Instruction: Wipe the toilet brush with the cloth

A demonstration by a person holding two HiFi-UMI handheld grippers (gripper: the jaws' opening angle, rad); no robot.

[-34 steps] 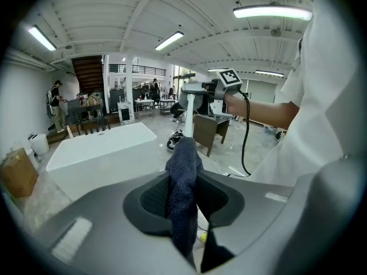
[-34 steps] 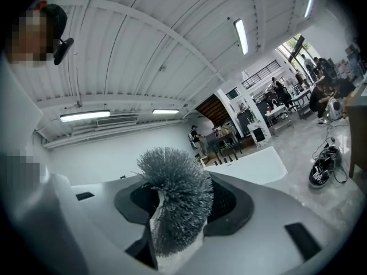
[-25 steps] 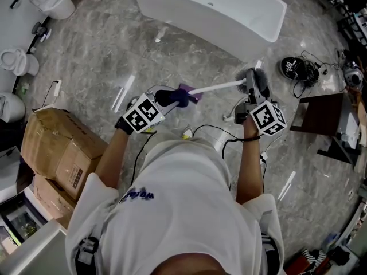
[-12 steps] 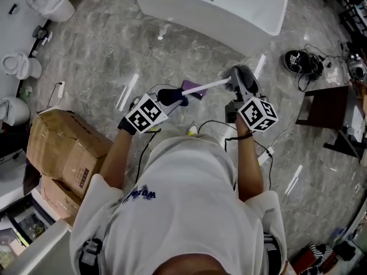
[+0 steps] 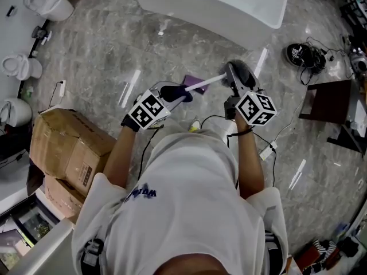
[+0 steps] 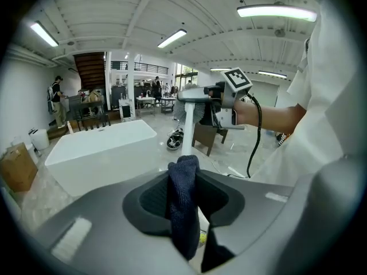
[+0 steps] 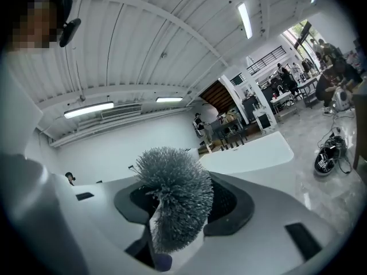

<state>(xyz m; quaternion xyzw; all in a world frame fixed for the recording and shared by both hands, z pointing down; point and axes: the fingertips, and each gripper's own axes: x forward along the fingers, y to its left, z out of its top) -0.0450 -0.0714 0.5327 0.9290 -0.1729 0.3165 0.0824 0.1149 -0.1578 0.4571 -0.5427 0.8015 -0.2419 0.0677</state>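
On shirt (image 5: 189, 211), illegible print (image 5: 139, 192), left claw (image 6: 184, 188) gripping cloth (image 5: 173, 92), right claw (image 7: 175, 213) brush (image 5: 207, 81)

In the head view the cloth (image 5: 174, 92) covers the tips of the left gripper (image 5: 166, 99), so its jaws cannot be read there. The near end of the toilet brush (image 5: 207, 82) vanishes inside the fold. The brush's head is dark and blurred against the right gripper (image 5: 236, 91). In the right gripper view the bristles fill the gap between the jaws and hide the handle behind them. A purple thing (image 5: 200, 89) on the floor lies partly under the handle, and what it is cannot be told. The bathtub (image 5: 229, 4) is cut off by the top edge. Print on the cardboard boxes (image 5: 69, 148) is too small to read.
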